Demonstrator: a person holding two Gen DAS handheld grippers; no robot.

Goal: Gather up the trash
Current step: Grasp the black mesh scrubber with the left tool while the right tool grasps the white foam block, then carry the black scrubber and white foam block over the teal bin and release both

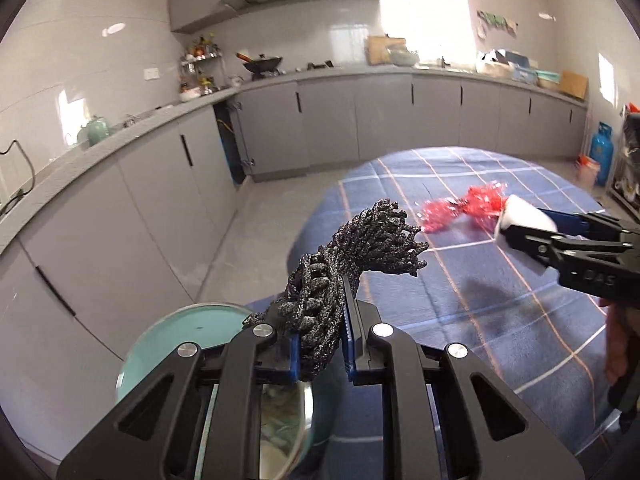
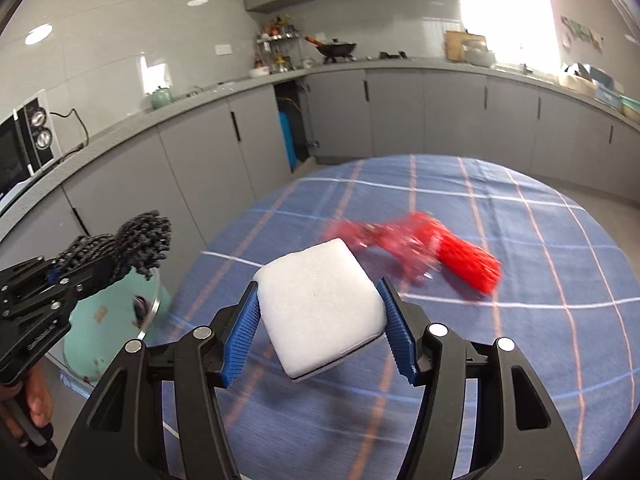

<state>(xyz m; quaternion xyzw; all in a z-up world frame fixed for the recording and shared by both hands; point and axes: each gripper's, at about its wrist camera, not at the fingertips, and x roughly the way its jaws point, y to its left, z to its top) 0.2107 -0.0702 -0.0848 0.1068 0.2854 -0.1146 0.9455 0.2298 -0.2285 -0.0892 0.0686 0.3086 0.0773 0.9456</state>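
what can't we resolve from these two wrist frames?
- Red trash on the table: motion-blurred in both views; type unclear.
- Teal bin contents: left wrist view, blocked by the left tongs and the black mesh wad they grip.
- White foam block underside: right wrist view, faces away; right tongs cover its sides.
- Countertop items: too small in both views.
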